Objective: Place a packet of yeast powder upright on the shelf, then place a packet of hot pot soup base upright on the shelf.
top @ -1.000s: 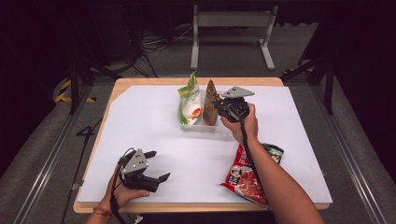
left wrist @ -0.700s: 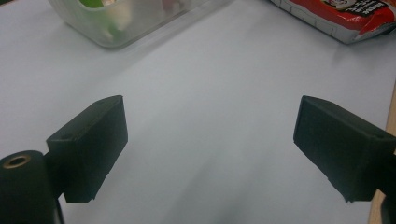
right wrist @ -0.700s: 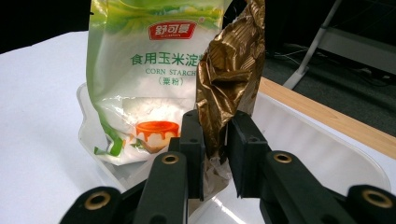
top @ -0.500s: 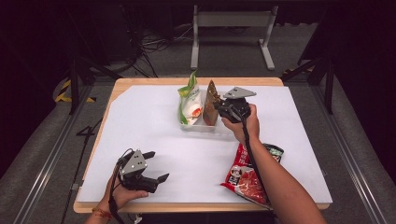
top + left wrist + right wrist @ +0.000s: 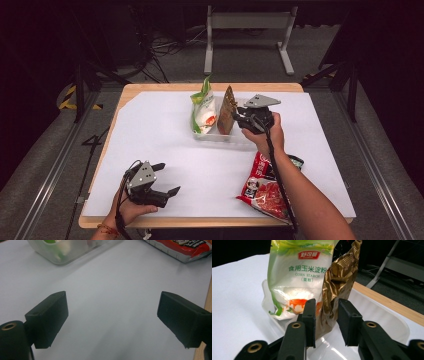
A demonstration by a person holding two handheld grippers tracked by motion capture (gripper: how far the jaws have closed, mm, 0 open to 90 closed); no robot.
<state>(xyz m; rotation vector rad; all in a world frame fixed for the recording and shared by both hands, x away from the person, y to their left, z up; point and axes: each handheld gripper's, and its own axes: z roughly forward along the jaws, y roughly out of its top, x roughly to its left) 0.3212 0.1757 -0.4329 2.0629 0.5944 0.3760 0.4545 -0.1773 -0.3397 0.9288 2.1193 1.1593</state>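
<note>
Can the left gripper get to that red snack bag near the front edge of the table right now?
Probably yes: the left gripper is open, with bare white sheet between it and the red snack bag, though the right forearm lies over the bag's far side.

Both grippers up, one wide, one easing apart

The left gripper (image 5: 167,178) sits low at the near edge, gripped in the left hand (image 5: 125,210), jaws spread wide and pointing right across the table. The right arm (image 5: 305,195) stretches forward, the right hand (image 5: 265,135) holding the right gripper (image 5: 235,119) level, aimed left; its jaws have just been opening and stand a narrow gap apart.
</note>
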